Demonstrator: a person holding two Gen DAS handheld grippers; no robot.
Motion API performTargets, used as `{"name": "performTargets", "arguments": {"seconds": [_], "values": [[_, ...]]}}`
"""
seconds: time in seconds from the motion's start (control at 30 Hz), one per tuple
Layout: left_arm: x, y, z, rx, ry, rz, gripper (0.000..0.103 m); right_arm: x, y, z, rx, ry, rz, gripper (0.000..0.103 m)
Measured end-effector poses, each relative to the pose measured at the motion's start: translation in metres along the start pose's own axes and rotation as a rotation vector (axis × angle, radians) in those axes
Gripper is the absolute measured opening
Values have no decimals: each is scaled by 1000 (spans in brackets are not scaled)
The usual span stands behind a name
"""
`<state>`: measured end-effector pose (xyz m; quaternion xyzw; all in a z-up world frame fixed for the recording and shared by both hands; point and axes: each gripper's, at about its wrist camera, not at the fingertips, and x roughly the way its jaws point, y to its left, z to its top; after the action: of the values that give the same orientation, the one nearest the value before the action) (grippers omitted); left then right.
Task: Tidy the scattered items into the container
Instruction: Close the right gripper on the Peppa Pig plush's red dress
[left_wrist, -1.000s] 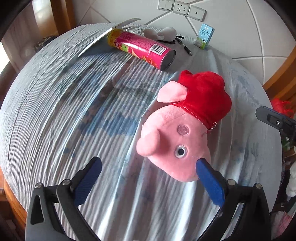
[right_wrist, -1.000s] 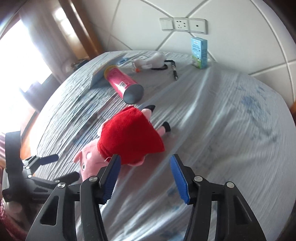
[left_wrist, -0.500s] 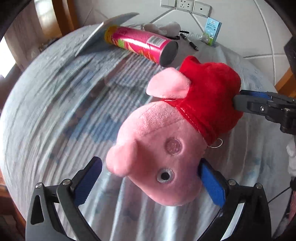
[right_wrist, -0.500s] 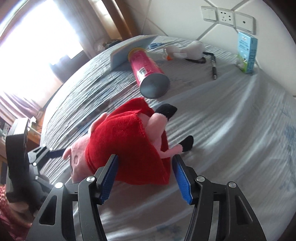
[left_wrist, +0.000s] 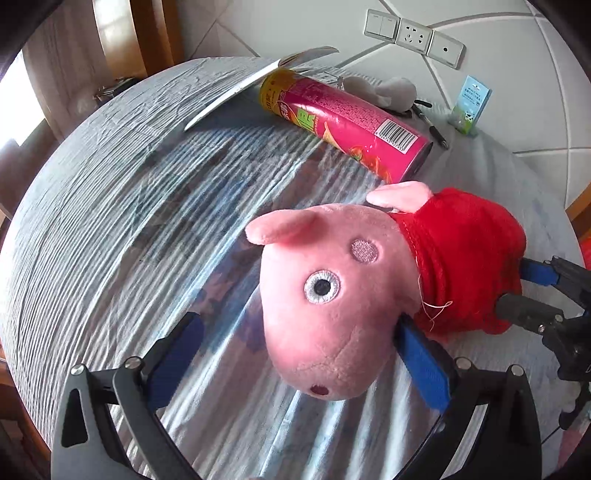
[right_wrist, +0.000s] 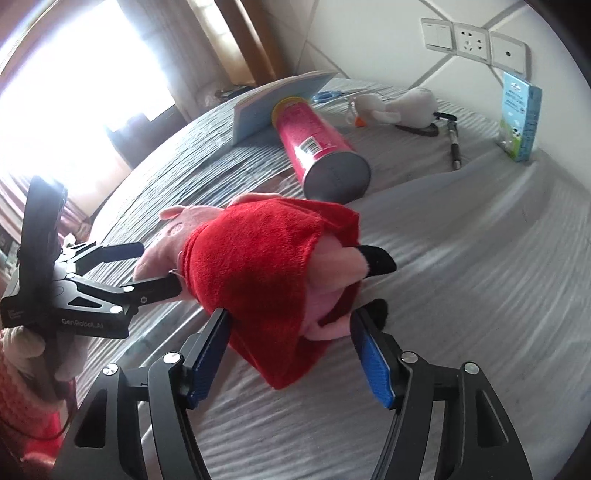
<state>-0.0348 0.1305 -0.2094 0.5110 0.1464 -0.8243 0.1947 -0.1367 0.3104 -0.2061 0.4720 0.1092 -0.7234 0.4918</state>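
A pink pig plush (left_wrist: 332, 295) in a red dress (right_wrist: 255, 266) lies on the grey-blue bedsheet (left_wrist: 110, 221). My left gripper (left_wrist: 299, 321) is open and straddles the pig's head; its right pad touches the neck, its left pad stands clear. In the right wrist view it (right_wrist: 160, 267) reaches in from the left. My right gripper (right_wrist: 291, 317) sits at the dress hem and legs, its jaws opening, the left pad brushing the dress. Its fingers (left_wrist: 535, 275) show at the right edge of the left wrist view. No container is in view.
Behind the pig lie a pink chip can (left_wrist: 343, 125), a tilted book (left_wrist: 258, 85), a white plush (left_wrist: 384, 92), a pen (left_wrist: 432, 129) and a milk carton (left_wrist: 471, 105) by the padded wall. Blue scissors (right_wrist: 325, 96) lie behind the can. A knitted sleeve (right_wrist: 22, 398) shows lower left.
My left gripper has come down and forward until the pig's head lies between its fingers. My right gripper has dropped onto the dress end and its jaws have widened.
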Motion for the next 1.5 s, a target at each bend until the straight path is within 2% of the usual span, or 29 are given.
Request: {"name": "performTargets", "arguments": {"seconds": [0.1, 0.27, 0.47, 0.63, 0.7, 0.77, 0.83, 0.9, 1.1, 1.23, 1.37, 1.4, 1.43, 1.5], "values": [[7, -1, 0, -9, -2, -7, 103, 4, 0, -1, -14, 0, -41, 81], [11, 1, -3, -42, -53, -14, 103, 5, 6, -4, -94, -61, -68, 81], [-2, 5, -10, -42, -98, 13, 103, 0, 12, -11, -147, -105, -36, 80], [14, 2, -2, -34, -88, 0, 103, 25, 14, -1, -166, -98, -18, 87], [27, -1, -3, -16, -56, 28, 103, 32, 11, 4, -145, -101, 13, 87], [42, 0, -5, -19, -13, 42, 97, 36, 9, 5, -133, -100, 29, 89], [41, 8, -6, -70, -47, 25, 89, 39, 6, 5, -124, -99, 28, 96], [40, 13, -4, -90, -54, 7, 88, 38, 4, 4, -117, -100, 25, 97], [19, 11, -7, 8, -77, 7, 88, 21, 8, 3, -153, -91, -13, 99], [1, 18, -9, 21, -69, 5, 89, 13, 9, -3, -151, -72, -1, 101], [-19, 18, -3, 22, -103, 8, 94, 2, 15, -2, -149, -82, 13, 102], [-24, 16, -1, 29, -116, 12, 101, -2, 17, -1, -147, -90, 24, 103], [-29, 15, 0, 36, -129, 16, 103, -4, 18, 1, -146, -95, 29, 103], [-34, 14, 6, 41, -135, 22, 103, -2, 19, 3, -149, -91, 18, 103]]}}
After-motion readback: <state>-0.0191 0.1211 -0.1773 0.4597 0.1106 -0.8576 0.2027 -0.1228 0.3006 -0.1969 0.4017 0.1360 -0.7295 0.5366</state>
